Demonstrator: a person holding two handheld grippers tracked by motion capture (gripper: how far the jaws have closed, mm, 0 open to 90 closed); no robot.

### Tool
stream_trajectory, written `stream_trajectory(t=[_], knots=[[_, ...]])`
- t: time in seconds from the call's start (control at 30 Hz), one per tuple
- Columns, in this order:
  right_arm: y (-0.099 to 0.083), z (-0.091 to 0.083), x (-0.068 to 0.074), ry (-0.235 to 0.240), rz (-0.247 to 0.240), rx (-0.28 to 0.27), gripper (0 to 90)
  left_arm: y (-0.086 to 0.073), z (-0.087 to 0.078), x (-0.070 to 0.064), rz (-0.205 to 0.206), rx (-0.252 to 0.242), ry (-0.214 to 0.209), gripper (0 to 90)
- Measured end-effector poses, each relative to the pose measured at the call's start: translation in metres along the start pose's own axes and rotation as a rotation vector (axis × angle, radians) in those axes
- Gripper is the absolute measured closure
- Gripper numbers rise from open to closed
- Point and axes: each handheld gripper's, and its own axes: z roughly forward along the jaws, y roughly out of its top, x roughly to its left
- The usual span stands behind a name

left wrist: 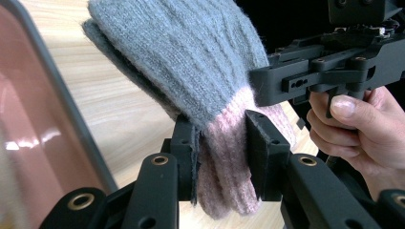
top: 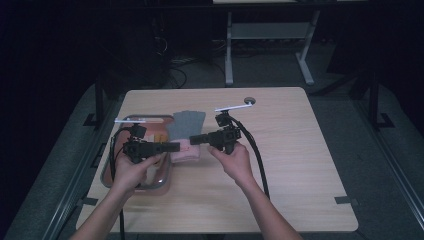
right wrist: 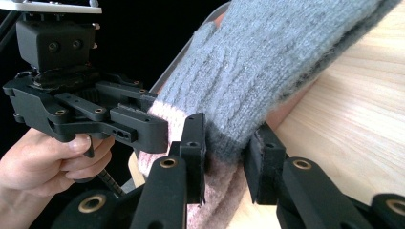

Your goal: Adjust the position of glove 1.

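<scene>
A grey knitted glove (top: 187,124) with a pink cuff (top: 185,153) lies on the wooden table (top: 290,165), its fingers pointing to the far side. My left gripper (top: 176,146) comes in from the left and my right gripper (top: 194,139) from the right, tip to tip at the cuff. In the left gripper view the left gripper (left wrist: 222,138) is shut on the pink cuff (left wrist: 224,181), with the right gripper (left wrist: 267,86) just beyond. In the right gripper view the right gripper (right wrist: 224,143) is shut on the cuff (right wrist: 217,191) where grey meets pink.
A metal tray (top: 107,175) with a reddish floor sits at the table's left, touching the glove's left side; something pale and orange (top: 160,136) lies in it. A round cable hole (top: 249,100) is near the far edge. Bare table spreads right and front.
</scene>
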Motion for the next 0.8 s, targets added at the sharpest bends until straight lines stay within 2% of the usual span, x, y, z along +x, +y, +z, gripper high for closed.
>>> stream_trajectory(t=[0.4,0.8], knots=[[0.009,0.021,0.008,0.035,0.003,0.008,71.6,0.002,-0.019,0.009,0.005,-0.005,0.036,68.7],[0.016,0.041,0.015,0.065,0.013,0.026,71.7,0.001,-0.036,0.019,-0.008,-0.021,0.067,69.2]])
